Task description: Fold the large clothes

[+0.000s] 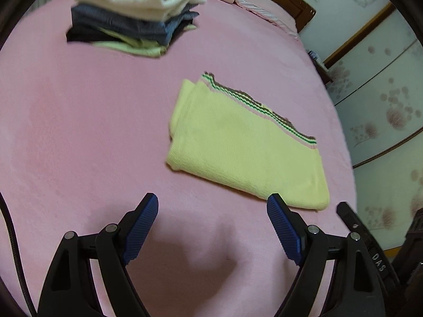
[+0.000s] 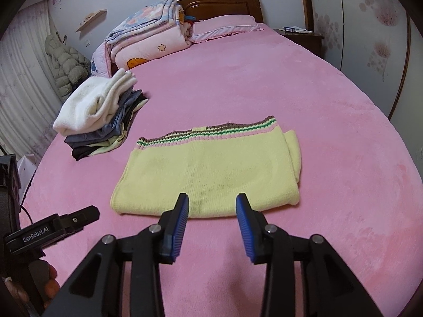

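Over pink bed (image 2: 330, 100), from left: left claw (image 1: 212, 206) tilted down, released, marked "GenRobot.AI"; right claw (image 2: 212, 206) tilted down, partly spread, empty, above near edge of folded yellow sweater (image 2: 211, 169) lying flat.

Quilt (image 2: 148, 37) w/ pillow (image 2: 227, 26) (by headboard (image 2: 219, 2)).

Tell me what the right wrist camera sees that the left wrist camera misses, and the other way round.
Only the right wrist view shows the grey puffer jacket by the white curtain, the wooden wall shelves and the whole dark wooden headboard. Only the left wrist view shows the black cable at its edge. Both show the folded pale yellow knitted sweater with striped hem, the stack of folded clothes topped by a white one and the pink bedspread.
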Motion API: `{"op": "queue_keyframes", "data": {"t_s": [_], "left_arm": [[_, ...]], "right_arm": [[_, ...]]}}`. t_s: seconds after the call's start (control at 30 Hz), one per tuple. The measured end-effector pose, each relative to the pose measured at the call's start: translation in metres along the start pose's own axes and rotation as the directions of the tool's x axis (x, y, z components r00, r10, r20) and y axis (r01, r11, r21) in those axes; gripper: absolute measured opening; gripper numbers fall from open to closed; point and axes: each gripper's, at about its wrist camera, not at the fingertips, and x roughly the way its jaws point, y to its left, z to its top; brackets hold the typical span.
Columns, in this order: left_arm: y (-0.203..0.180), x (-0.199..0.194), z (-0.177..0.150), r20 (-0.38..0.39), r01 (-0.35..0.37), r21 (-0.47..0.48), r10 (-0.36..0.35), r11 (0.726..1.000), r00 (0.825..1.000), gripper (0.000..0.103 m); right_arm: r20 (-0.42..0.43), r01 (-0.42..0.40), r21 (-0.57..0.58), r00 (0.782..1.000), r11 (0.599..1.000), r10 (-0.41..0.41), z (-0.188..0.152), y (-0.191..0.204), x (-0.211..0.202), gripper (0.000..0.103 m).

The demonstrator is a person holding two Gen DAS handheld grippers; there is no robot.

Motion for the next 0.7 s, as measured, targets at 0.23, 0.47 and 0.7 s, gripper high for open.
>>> {"op": "queue_keyframes", "data": {"t_s": [0.23, 0.47, 0.7], "left_arm": [[0.018, 0.046, -0.011, 0.037, 0.187, -0.078, -0.184, 0.979, 0.982, 0.083], [0.022, 0.087, -0.005, 0.118, 0.277, -0.101, -0.265, 0.956, 0.957, 0.083], [0.021, 0.107, 0.018, 0.193, 0.302, -0.080, -0.283, 0.950, 0.940, 0.083]], "right_arm": [[-0.001, -0.013, -0.035, 1.000, 0.999, 0.013, -0.009, 0.006, 0.020, 0.037], [0.007, -0.024, -0.061, 1.000, 0.998, 0.025, -0.012, 0.006, 0.037, 0.037], [0.011, -0.030, -0.075, 0.999, 0.997, 0.031, -0.007, 0.000, 0.057, 0.037]]}}
